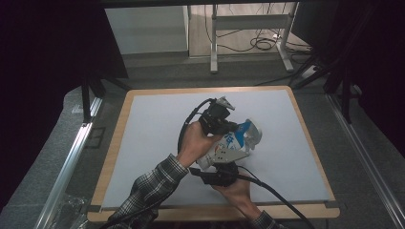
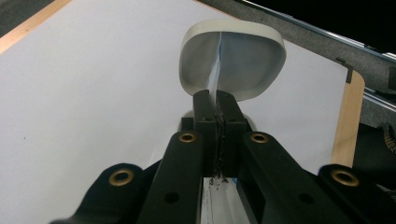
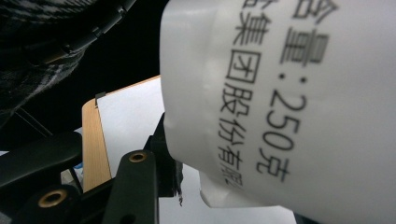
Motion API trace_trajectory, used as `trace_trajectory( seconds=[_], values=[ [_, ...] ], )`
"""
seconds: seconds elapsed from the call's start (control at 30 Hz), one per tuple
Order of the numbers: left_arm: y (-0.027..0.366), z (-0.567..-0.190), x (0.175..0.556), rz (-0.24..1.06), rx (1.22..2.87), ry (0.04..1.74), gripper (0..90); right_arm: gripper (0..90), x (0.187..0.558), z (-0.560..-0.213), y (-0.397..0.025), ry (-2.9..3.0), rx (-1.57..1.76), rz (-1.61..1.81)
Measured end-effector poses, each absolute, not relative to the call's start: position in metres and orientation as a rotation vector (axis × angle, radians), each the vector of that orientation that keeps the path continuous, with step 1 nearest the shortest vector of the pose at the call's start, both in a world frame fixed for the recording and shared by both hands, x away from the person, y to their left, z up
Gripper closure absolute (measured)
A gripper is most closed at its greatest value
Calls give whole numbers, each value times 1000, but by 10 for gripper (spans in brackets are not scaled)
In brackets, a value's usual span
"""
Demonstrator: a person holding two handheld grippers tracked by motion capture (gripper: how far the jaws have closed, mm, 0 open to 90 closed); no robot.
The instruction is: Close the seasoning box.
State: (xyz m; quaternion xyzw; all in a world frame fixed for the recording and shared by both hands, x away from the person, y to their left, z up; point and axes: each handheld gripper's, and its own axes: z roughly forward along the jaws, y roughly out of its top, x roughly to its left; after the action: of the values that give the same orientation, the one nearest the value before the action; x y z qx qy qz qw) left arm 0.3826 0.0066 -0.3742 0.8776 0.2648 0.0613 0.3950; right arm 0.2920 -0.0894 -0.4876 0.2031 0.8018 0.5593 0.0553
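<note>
A white and blue pouch (image 1: 233, 141) with black print is held over the middle of the white mat (image 1: 153, 143), between both grippers. My left gripper (image 1: 228, 128) comes at it from the upper left; its jaws are shut on a thin edge of the pouch's film (image 2: 217, 65). Just beyond them is a white rounded bowl (image 2: 243, 60), tilted toward the camera, which lies at the pouch's right end (image 1: 256, 133). My right gripper (image 1: 222, 163) holds the pouch's lower end from below. Up close the printed pouch (image 3: 289, 93) covers one jaw of the right gripper (image 3: 196, 172).
The mat lies on a wooden tabletop (image 1: 111, 157) whose edge shows all round. Metal rails (image 1: 71, 157) run along both sides over grey floor. A desk frame (image 1: 214, 43) and loose cables stand beyond the far edge.
</note>
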Motion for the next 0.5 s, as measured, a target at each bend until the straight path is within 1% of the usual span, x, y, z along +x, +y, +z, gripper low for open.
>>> trace_trajectory(
  seconds=[0.5],
  values=[
    [6, -374, 383, 160, 2224, 673, 890, 566, 292, -487, -89, 2434, 621, 1703]
  ],
)
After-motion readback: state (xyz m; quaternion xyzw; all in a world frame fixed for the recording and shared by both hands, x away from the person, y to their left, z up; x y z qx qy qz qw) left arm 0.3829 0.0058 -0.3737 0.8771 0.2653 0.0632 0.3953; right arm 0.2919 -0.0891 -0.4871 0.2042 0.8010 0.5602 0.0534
